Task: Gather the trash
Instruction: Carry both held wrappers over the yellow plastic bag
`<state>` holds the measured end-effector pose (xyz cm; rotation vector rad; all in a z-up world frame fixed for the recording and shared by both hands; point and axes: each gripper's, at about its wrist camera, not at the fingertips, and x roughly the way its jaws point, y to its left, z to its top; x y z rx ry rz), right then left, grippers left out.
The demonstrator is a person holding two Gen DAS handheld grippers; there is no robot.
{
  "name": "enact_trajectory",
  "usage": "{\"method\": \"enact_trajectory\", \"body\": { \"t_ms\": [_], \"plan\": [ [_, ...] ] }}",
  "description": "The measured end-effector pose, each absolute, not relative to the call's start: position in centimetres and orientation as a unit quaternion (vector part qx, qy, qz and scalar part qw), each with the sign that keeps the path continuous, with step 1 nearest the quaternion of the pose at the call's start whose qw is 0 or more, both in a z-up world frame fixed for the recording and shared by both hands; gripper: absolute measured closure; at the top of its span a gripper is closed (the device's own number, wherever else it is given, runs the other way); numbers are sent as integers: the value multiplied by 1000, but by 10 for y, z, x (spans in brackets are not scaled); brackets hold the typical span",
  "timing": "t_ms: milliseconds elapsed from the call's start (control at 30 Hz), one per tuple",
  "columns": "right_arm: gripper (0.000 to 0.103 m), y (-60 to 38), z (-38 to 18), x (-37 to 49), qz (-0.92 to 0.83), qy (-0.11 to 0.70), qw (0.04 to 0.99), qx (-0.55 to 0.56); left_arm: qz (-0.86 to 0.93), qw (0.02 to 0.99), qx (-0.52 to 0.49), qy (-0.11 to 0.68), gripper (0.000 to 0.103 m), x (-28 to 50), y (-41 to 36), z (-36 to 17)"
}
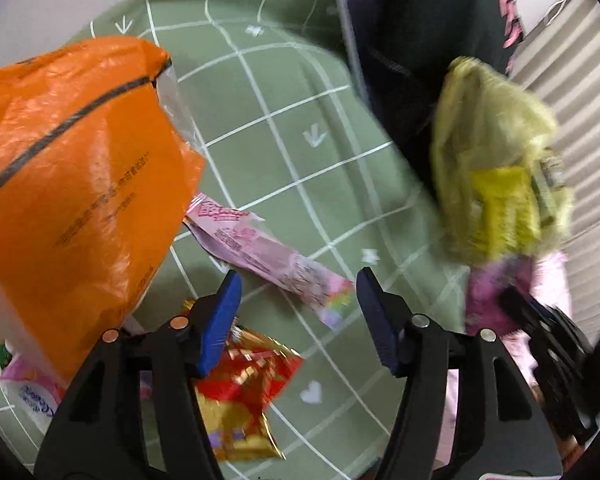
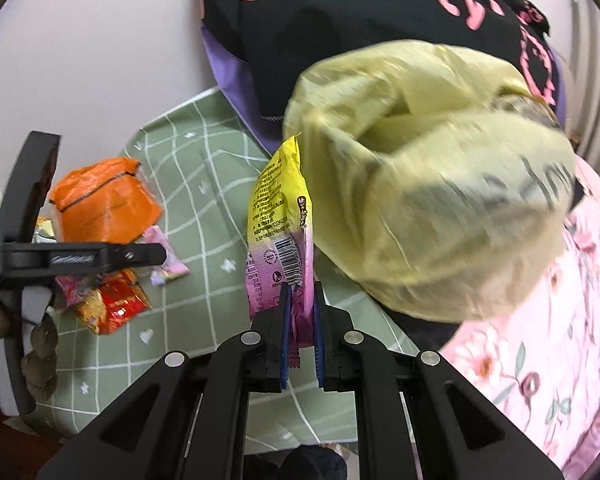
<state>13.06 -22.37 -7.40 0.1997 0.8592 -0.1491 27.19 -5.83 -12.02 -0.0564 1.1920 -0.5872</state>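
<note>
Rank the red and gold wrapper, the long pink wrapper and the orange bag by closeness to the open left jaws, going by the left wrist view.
1. Red and gold wrapper: right under the left gripper, by its left finger.
2. Long pink wrapper: just beyond the fingertips.
3. Orange bag: off to the left, standing higher.

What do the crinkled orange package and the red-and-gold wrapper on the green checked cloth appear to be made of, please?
Crinkled orange package: probably thin plastic film, glossy, with creases and bright glare. Red-and-gold wrapper: likely metallised foil, mirror-like gold patches.
</note>
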Motion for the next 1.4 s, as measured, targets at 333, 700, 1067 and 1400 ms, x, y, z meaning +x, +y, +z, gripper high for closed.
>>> {"method": "enact_trajectory", "body": {
  "t_ms": [333, 700, 1067, 1400],
  "plan": [
    [93, -219, -76, 104, -89, 405, 905, 96, -268, 803, -32, 532, 95, 260, -57, -115],
    [93, -226, -17, 112, -66, 340, 935, 81, -327, 846, -18, 420, 95, 235, -58, -23],
    [93, -307, 76, 101, -152, 240, 957, 56, -515, 789, 36, 334, 95, 227, -160, 67],
    [93, -378, 70, 117, -176, 268, 945, 67, -534, 716, 196, 404, 95, 253, -299, 10]
  ]
}}
